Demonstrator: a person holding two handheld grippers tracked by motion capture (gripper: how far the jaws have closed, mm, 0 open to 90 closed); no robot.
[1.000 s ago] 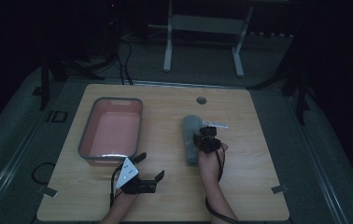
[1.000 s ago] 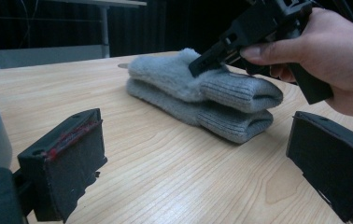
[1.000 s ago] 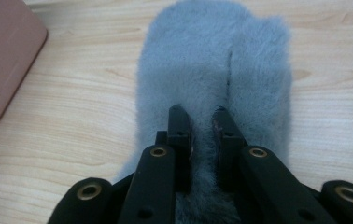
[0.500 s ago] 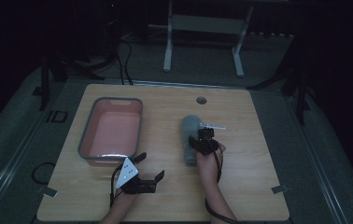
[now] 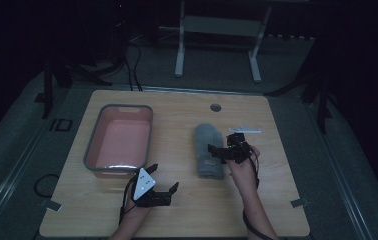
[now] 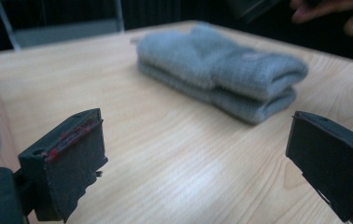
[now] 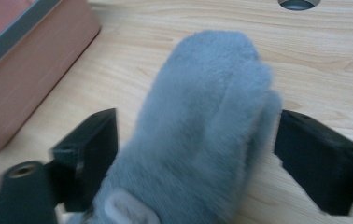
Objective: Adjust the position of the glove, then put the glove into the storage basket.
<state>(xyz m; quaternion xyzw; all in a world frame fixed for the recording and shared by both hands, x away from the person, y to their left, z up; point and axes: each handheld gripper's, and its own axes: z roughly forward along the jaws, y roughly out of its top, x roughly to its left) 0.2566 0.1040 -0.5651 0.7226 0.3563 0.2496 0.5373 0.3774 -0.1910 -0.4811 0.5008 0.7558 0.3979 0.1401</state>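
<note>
Where jaws gape: grey mitten (image 7: pixel 202 135) between

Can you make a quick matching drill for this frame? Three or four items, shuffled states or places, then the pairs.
Column 1:
1. grey fuzzy mitten
2. pink plastic bin with grey rim
3. left gripper
4. right gripper

Column 2:
A. open, over bare wood near the table's front edge
B. lying flat, mid-table
C. open, jaws straddling the mitten
D. on the table's left half

Pairs: 1-B, 2-D, 3-A, 4-C
</note>
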